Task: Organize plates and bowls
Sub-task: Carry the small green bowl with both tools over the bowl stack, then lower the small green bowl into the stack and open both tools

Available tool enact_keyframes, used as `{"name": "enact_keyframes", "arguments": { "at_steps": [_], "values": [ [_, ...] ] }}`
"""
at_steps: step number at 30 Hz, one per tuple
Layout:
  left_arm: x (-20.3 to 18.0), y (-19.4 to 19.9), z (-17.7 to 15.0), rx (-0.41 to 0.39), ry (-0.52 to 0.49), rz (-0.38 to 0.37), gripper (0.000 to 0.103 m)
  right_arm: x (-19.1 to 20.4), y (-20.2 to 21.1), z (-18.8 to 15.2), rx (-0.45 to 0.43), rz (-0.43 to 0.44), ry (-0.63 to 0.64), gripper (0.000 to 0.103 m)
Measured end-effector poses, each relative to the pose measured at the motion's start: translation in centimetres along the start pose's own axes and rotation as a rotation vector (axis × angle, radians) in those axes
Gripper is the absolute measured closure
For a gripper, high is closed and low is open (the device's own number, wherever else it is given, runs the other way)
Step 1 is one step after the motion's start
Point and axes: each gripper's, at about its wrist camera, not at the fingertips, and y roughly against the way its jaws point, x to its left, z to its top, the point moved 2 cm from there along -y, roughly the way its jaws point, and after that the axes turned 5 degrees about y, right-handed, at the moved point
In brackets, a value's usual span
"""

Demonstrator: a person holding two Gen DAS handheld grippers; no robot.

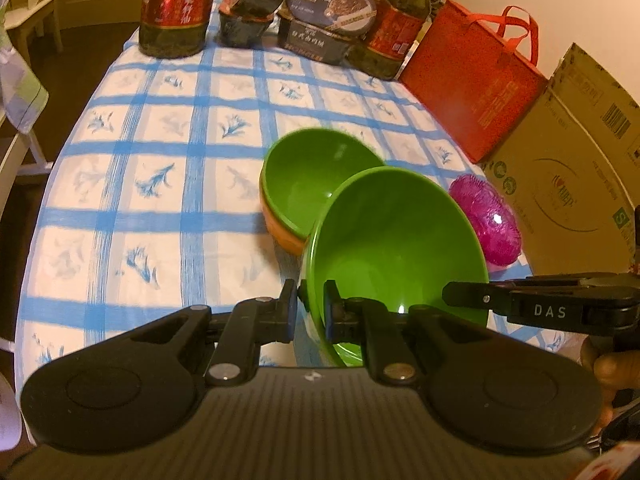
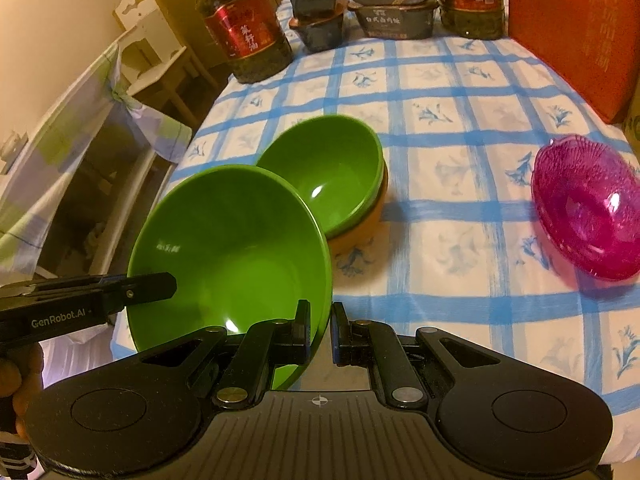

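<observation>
A large green bowl (image 1: 400,240) (image 2: 228,248) hangs tilted over the table's near edge, held from both sides. My left gripper (image 1: 311,308) is shut on its left rim, and my right gripper (image 2: 321,328) is shut on the opposite rim. Each gripper's fingers also show in the other view, the right one's fingers (image 1: 464,296) and the left one's fingers (image 2: 156,284). Just behind it, a smaller green bowl (image 1: 316,184) (image 2: 336,172) sits nested in an orange bowl (image 1: 280,232) (image 2: 360,232). A pink clear bowl (image 1: 486,220) (image 2: 588,208) stands apart to the right.
The table (image 1: 160,140) has a blue-checked cloth. Oil bottles (image 1: 176,8) (image 2: 244,28) and stacked food boxes (image 1: 328,16) (image 2: 392,4) line its far edge. A red bag (image 1: 476,80) and a cardboard box (image 1: 572,160) stand at the right. A chair (image 2: 152,52) is beyond the left edge.
</observation>
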Motion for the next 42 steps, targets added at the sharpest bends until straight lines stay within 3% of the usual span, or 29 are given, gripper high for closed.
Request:
{"name": "enact_keyframes", "arguments": {
  "at_steps": [11,22,32,42],
  "values": [
    [-0.6,-2.2,4.8,-0.001,-0.007,0.006,0.092,-1.5,-1.4,4.5,-0.007,-0.006,-0.008,0.094],
    [0.9,-6.7,8.8,0.022,0.022,0.043,0.092,-2.4,-5.5,10.2,0.022,-0.044,0.025,0.094],
    [2.0,-10.3,8.5,0.061,0.024,0.053,0.092,-3.5,-8.9,10.6,0.075,-0.086,0.039,0.094],
    [2.1,-11.4,8.2,0.058,0.010,0.062,0.092,-3.4,-10.0,10.3,0.084,-0.119,0.075,0.094]
  ]
}}
